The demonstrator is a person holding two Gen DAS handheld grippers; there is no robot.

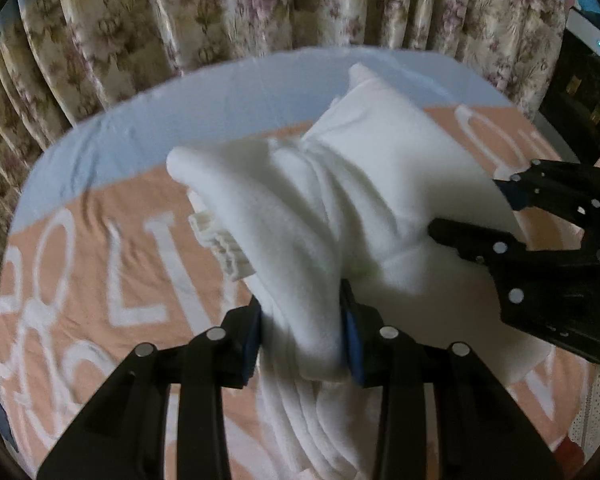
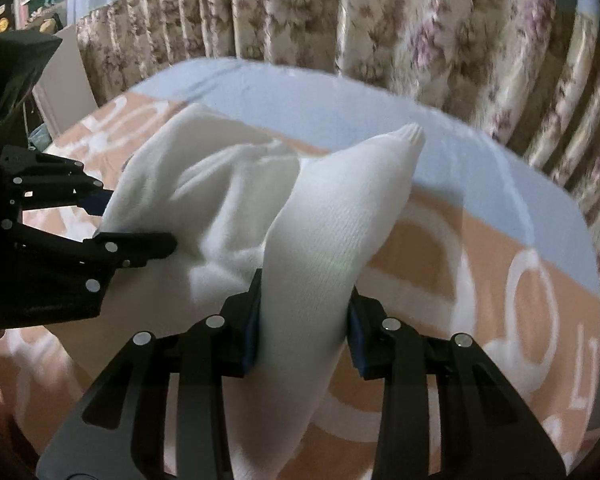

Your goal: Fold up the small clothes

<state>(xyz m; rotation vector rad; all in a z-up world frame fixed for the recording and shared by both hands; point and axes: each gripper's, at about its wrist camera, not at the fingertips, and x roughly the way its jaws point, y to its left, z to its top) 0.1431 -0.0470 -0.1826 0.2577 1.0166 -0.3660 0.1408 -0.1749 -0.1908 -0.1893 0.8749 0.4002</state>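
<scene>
White knit fabric fills the middle of my left wrist view: the small white garment (image 1: 300, 208) is bunched between my left gripper (image 1: 304, 340), whose blue pads are clamped on a thick fold of it, with more cloth trailing below the fingers toward the bottom edge. Its ribbed cuff (image 1: 220, 244) sticks out on the left of the garment, lifted above the peach and blue bedsheet (image 1: 100, 240) with its large white lettering. On the garment's right side I see my right gripper (image 1: 508, 216) reaching in from the edge, its two black fingers closed on the cloth's far corner. Beyond the garment, past the sheet's pale blue band, hangs a floral curtain (image 1: 260, 8). From my right wrist view, the same white garment (image 2: 320, 240) rises between my right gripper (image 2: 304, 340), the pads pinching a long knit section that ends in a ribbed tip (image 2: 414, 134) pointing up toward the floral curtain (image 2: 420, 40). To the garment's left my left gripper (image 2: 136, 224) comes in from the side, its fingers gripping the other bunched part. Under the garment lies the peach and blue bedsheet (image 2: 500, 248), and the cloth is blurred along its edges.
</scene>
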